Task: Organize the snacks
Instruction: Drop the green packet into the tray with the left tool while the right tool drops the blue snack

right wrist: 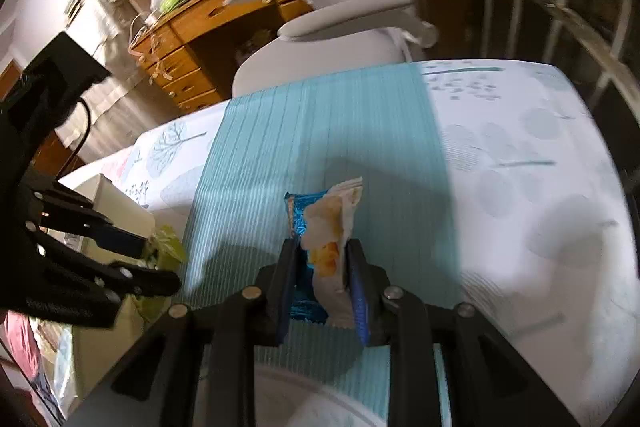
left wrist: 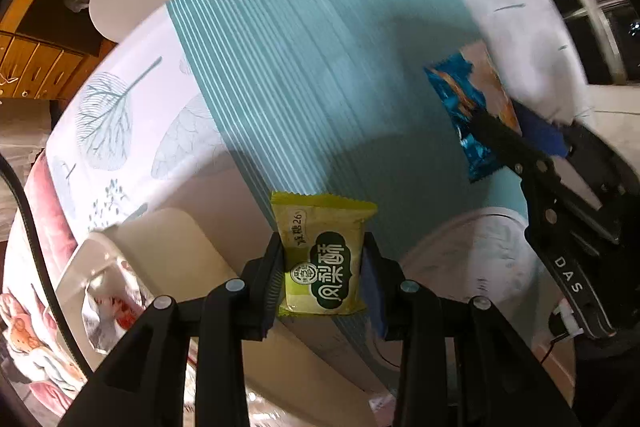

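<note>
yellow-green snack packet upright between fingers, long axis vertical

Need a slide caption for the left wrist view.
Left hand-held gripper clamps a yellow-green pastry packet above the teal-striped tablecloth.

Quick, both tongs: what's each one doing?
Left tongs: shut on the yellow-green snack packet.
Right tongs: shut on the blue-and-white snack packet.

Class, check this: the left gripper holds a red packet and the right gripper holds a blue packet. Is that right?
Not quite. The left gripper holds a yellow-green packet, not a red one, as the left wrist view shows. The right gripper does hold the blue packet.
</note>
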{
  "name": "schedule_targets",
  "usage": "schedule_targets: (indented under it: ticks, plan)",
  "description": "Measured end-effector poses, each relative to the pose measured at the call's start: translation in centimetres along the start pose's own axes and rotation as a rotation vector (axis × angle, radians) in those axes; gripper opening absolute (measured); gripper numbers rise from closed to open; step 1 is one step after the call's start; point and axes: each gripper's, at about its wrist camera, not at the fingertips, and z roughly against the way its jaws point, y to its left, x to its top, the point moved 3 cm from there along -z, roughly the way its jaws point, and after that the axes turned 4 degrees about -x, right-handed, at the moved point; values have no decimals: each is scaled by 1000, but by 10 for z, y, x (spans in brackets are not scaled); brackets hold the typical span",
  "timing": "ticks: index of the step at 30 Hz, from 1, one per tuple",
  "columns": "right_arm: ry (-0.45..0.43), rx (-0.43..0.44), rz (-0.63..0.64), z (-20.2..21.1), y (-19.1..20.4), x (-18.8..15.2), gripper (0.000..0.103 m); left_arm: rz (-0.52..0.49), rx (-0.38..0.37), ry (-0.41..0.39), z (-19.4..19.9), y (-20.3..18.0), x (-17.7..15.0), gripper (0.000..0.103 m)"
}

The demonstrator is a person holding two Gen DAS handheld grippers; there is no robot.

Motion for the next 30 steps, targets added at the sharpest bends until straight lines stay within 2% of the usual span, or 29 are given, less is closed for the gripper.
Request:
schedule_targets:
  ticks: [7,14,18,24,30]
  plan:
    - [-53,-22,-66,64,-2,-17,24,2,-66,-119,60,-9,-37,35]
    - [-139,-1,-73,131,32,-36,24,14,-94,-270,126,-11,-99,35]
    - [-175,21,-75,161,62,-55,24,26,-119,-325,157,-18,-132,35]
    - [-201,68,-54,190,113,-89,24,58,-143,-385,170,12,-194,35]
    - [-190,121,-51,201,168,-127,24,96,-154,-439,175,43,-249,35]
